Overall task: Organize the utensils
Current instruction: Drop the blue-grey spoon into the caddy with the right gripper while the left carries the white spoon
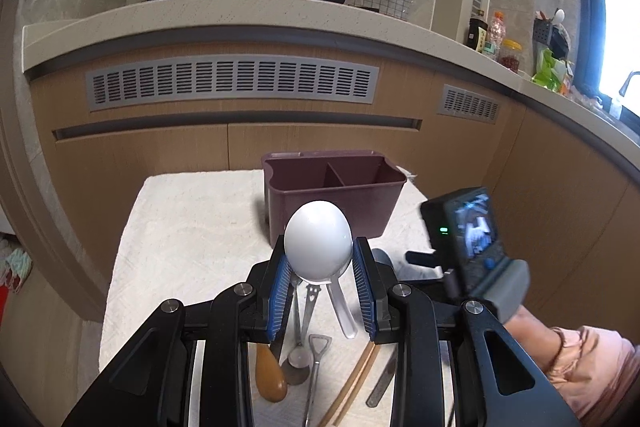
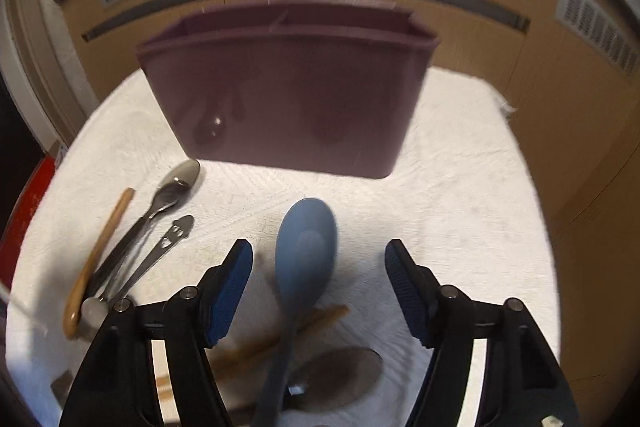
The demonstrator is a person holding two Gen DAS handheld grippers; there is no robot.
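Left claw point(image 1: 319, 263) pinches white spoon point(image 1: 318, 243) by bowl, raised just before purple caddy point(image 1: 334, 187). Right claw point(image 2: 319, 281) gapes wide, empty, blue spoon point(image 2: 306, 251) between fingers, probably resting on tabletop. Glossy, slippery, rigid; handle neck grips safer.

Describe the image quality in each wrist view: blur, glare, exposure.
Left wrist view: sharp, but the window is blown out and the white spoon shows glare. Right wrist view: motion-blurred, notably the blue spoon and maroon caddy; the white cloth is overexposed.
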